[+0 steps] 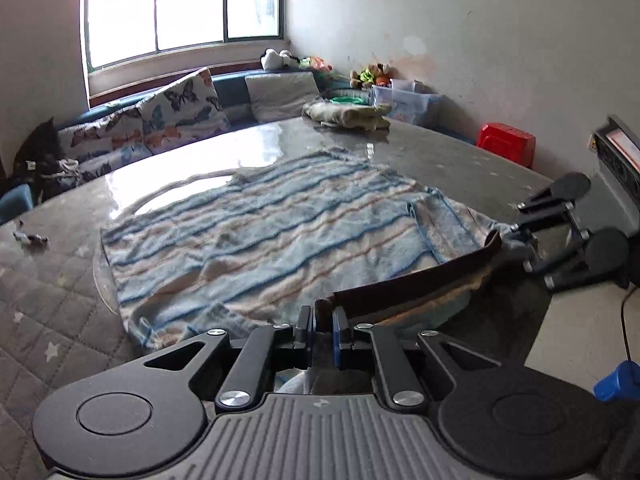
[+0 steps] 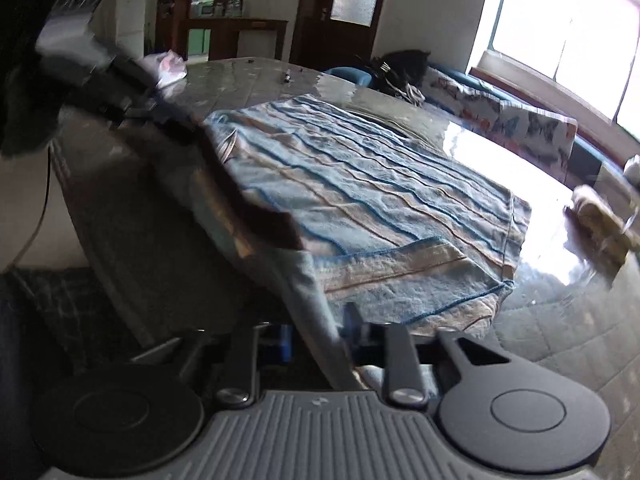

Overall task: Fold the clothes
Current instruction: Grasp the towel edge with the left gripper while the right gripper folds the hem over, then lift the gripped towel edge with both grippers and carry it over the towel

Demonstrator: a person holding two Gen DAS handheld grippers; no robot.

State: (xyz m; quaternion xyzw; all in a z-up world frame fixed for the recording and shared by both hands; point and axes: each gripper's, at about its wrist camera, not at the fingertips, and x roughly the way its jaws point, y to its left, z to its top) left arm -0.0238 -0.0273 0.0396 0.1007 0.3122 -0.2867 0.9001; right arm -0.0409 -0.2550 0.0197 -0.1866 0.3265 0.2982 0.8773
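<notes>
The round table [image 1: 420, 148] carries nearly everything here, and its glossy, glare-struck top is the first hazard — cloth slides easily on such a surface. Spread across the middle of the table lies the striped garment [image 1: 260, 224], blue and tan fleece, mostly flat, with its near edge lifted just off the table's near rim; one corner flap toward the right end is already turned over on itself. Along that lifted edge runs a dark brown band [image 1: 416, 280], stretched taut between the two tools. The left gripper [image 1: 322, 326] is nearly closed, its jaws pinching one end of the band; the right gripper [image 2: 316, 332] is likewise almost shut with a strip of the garment running between its jaws, though blur makes the exact contact hard to judge. My reading of the risks: if the two hands carry the edge toward the table's far side at uneven pace, the fold will land skewed; a thin pinch could slip and drop one corner; and dragging rather than lifting may pull the whole garment across the slick top toward the folded pile [image 1: 348, 114] at the table's far edge — bunching it instead of folding it.
</notes>
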